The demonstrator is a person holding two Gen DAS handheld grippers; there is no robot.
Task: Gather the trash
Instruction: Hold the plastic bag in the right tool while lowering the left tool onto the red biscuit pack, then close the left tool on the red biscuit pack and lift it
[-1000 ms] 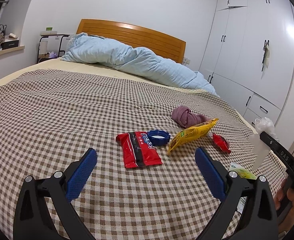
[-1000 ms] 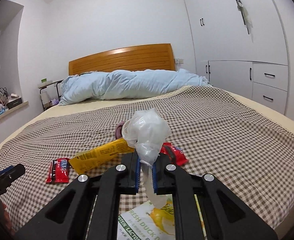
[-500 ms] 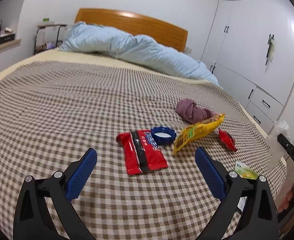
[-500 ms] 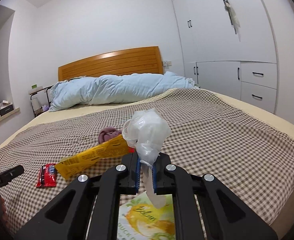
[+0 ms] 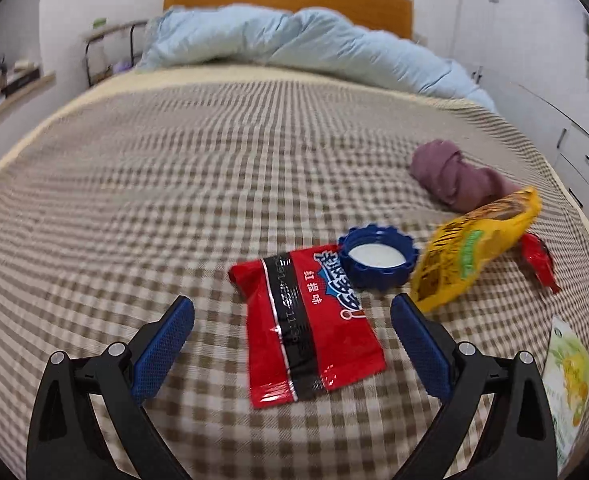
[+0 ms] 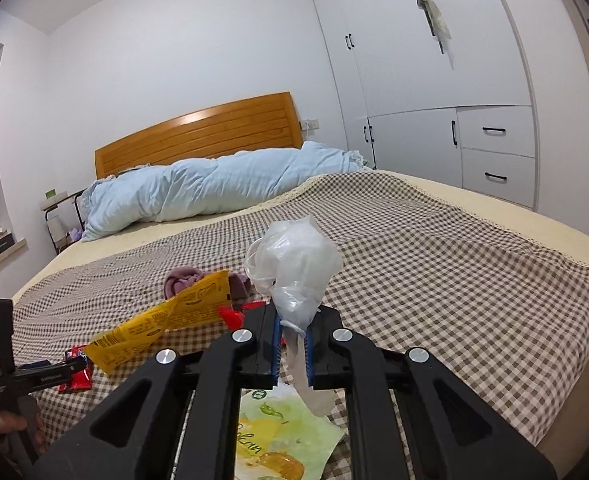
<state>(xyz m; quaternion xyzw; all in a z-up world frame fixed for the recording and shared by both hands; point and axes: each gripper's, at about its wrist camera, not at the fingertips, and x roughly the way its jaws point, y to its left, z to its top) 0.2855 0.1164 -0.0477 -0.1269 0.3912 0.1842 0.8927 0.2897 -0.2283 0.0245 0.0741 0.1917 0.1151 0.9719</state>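
left gripper hovered over bed, jaws spread wide | red wrapper lay flat between them, blue cap touching its far edge | yellow packet just right, purple cloth farther | right gripper jaws clenched on clear plastic bag | green-yellow packet below

Left tongs have closed in on the red wrapper.

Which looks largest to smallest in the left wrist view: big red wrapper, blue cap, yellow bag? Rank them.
1. big red wrapper, though it lies nearest the camera
2. yellow bag, close behind, so this order is unsure
3. blue cap, clearly smallest
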